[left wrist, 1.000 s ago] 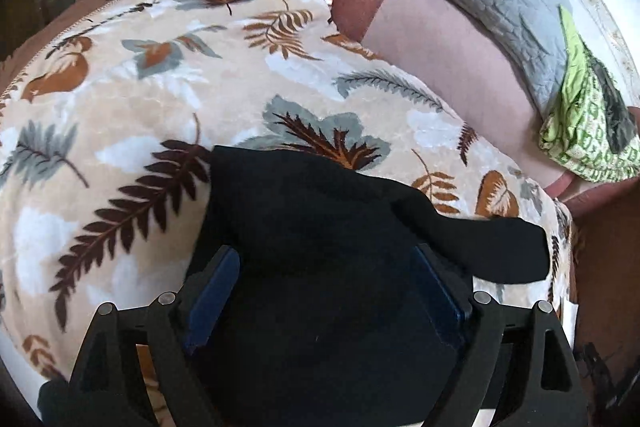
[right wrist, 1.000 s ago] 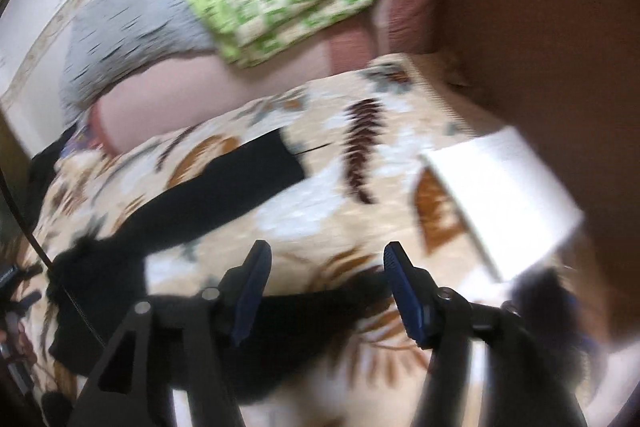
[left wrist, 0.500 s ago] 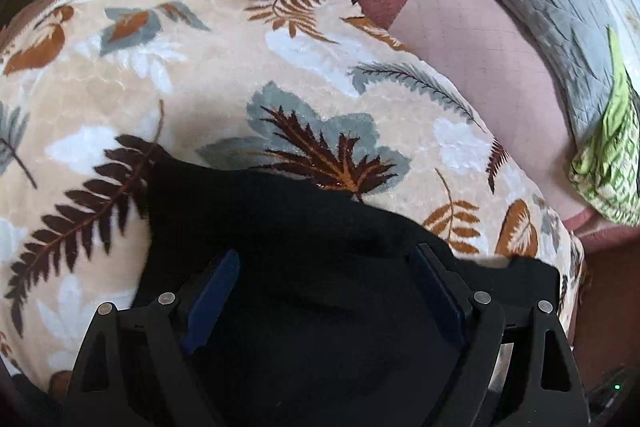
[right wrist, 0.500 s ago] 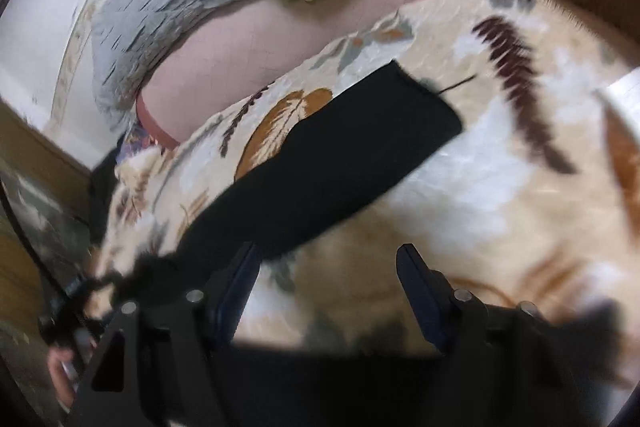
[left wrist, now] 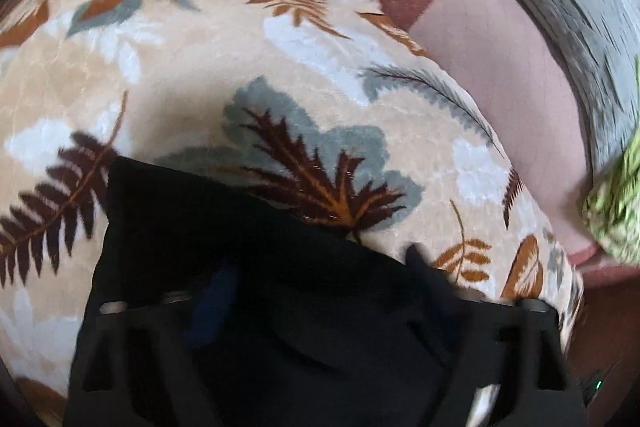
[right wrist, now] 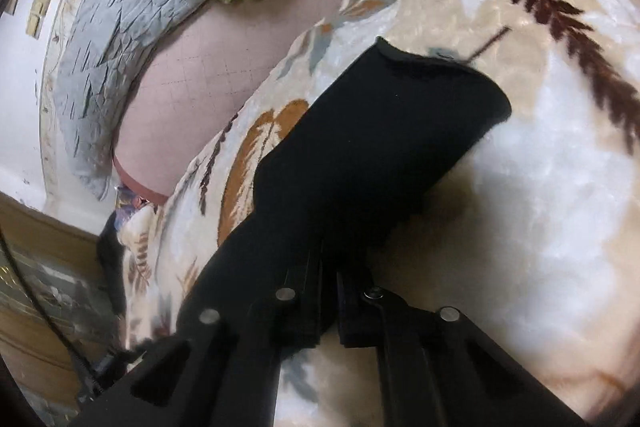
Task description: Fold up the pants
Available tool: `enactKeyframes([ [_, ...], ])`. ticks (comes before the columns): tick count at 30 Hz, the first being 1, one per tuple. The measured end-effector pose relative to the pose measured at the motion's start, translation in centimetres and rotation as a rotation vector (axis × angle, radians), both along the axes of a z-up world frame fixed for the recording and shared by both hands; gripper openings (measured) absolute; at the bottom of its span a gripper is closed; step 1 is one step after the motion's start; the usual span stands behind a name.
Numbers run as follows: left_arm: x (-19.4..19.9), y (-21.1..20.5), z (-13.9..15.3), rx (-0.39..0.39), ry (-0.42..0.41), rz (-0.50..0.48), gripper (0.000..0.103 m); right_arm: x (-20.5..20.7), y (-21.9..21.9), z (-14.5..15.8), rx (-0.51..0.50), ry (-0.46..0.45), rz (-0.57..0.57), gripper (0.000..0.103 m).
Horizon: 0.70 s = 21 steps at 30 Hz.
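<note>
Both grippers' fingers pinch the black pants [right wrist: 360, 163]: right gripper [right wrist: 328, 291] shut low centre, leg running to upper right; left gripper [left wrist: 316, 291] just narrowed.

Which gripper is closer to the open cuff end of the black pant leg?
Right. The right gripper is shut on that leg of the black pants, just below the cuff. The left gripper is at the wider part.

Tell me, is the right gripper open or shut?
Shut. The right gripper has just closed, its fingers pinching the black pants.
</note>
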State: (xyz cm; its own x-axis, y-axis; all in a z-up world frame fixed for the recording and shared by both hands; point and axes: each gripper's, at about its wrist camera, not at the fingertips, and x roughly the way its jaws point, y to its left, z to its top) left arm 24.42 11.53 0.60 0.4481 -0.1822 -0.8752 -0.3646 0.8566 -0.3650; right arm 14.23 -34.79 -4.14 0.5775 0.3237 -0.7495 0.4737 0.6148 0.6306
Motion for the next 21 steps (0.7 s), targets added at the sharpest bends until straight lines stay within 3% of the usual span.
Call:
enactKeyframes([
  [1,0.1,-0.3,-0.1,0.008,0.013,-0.047,0.015,-0.4,-0.1,0.5,-0.009,-0.017,0.001,0.004],
  [2,0.0,-0.2,-0.1,-0.004,0.025,-0.069,0.007,-0.9,-0.2,1.2,-0.018,-0.04,0.002,0.004],
  [7,-2.2,0.8,1.6,-0.086,-0.025,-0.09,0.006,-4.1,-1.2,5.6,-0.031,-0.13,0.019,0.004],
  [16,-10.4,1.9,8.0,-0.124,-0.127,-0.229,0.006,-12.0,-2.7,12.6,-0.046,-0.242,0.067,0.004],
  [21,-17.1,2.7,8.6,-0.094,-0.111,-0.315,0.007,-18.6,-2.1,12.3,-0.066,-0.209,0.107,0.004],
])
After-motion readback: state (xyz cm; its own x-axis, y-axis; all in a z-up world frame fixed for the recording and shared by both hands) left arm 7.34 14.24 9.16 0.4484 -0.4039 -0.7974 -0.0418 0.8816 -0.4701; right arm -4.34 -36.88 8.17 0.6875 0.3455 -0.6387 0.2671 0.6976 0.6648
